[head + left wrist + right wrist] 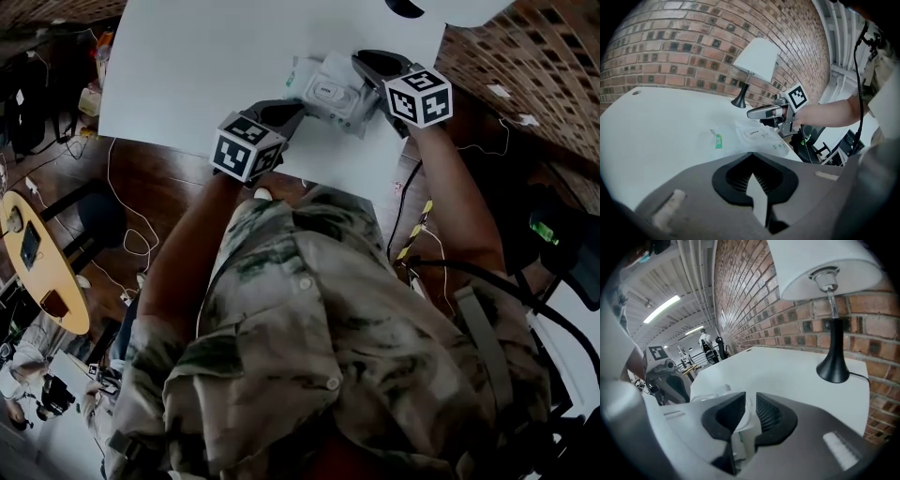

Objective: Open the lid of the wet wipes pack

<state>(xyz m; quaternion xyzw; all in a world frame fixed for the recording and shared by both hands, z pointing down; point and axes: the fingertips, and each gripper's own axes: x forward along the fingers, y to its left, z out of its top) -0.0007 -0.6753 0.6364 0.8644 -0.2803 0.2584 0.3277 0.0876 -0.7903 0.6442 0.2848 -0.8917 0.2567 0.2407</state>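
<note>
Left gripper [750, 157] pinches the near end of the wet wipes pack [349, 111] on the white table [187, 75]; right gripper [747, 401] is closed on a white lip, seemingly the lid [328, 91]. The film looks soft, light and slippery, so it likely needs anchoring. Lamp [832, 310] stands beyond, well clear

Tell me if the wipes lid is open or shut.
Shut, it seems: in the left gripper view the lid, marked OPEN, lies flat on the pack.
</note>
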